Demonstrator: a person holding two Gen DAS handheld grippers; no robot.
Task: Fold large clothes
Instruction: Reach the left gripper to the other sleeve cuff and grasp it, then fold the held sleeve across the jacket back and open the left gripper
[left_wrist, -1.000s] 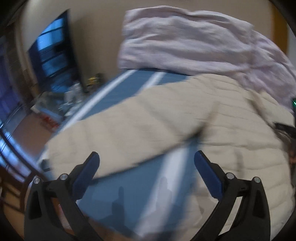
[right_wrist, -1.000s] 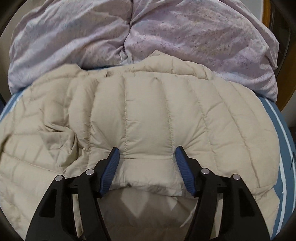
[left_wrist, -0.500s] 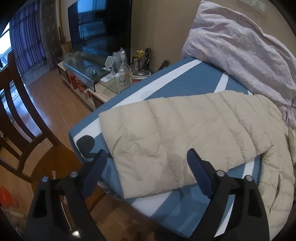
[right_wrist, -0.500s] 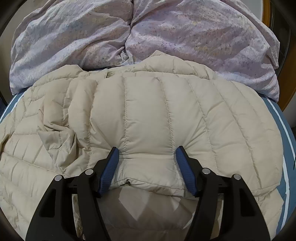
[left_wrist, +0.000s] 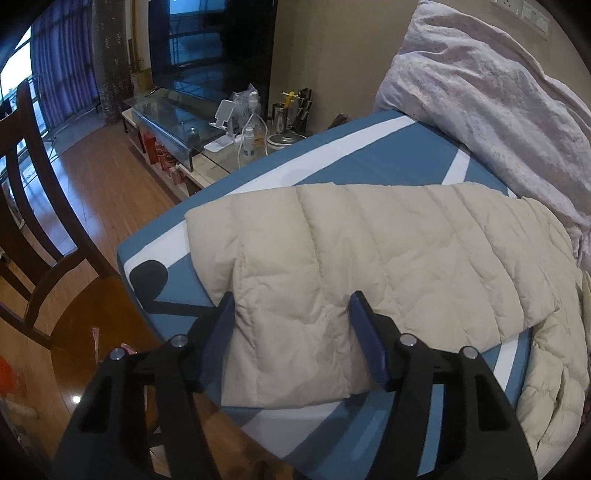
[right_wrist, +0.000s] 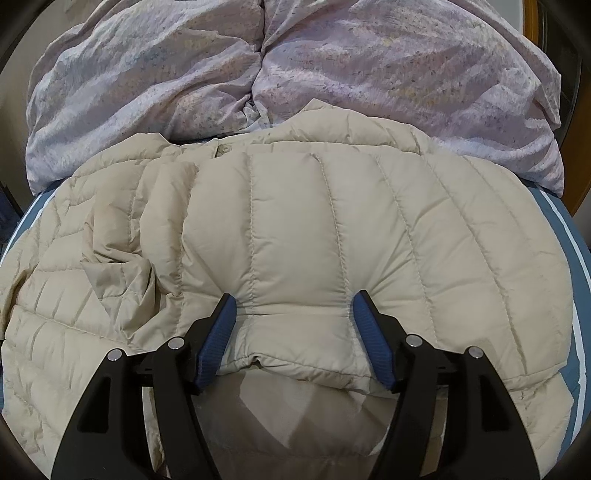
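Note:
A beige quilted down jacket (right_wrist: 369, 229) lies spread on the blue and white bed sheet (left_wrist: 369, 155). One sleeve (left_wrist: 369, 251) stretches out towards the bed's corner. My left gripper (left_wrist: 290, 299) straddles the cuff end of that sleeve; its jaws are closing, and both blue pads press into the puckered fabric. In the right wrist view, my right gripper (right_wrist: 291, 299) is shut on a bulging fold of the jacket's near edge, with pale lining showing beneath.
A crumpled lilac duvet (right_wrist: 295, 74) is heaped against the wall behind the jacket. Left of the bed's edge are a dark wooden chair (left_wrist: 44, 229), wood floor, and a glass TV stand (left_wrist: 177, 129) with bottles and a dark screen.
My left gripper has swung from over the jacket's body to the sleeve's cuff end by the bed corner, and its jaws have narrowed around the sleeve. The right gripper has kept its hold.

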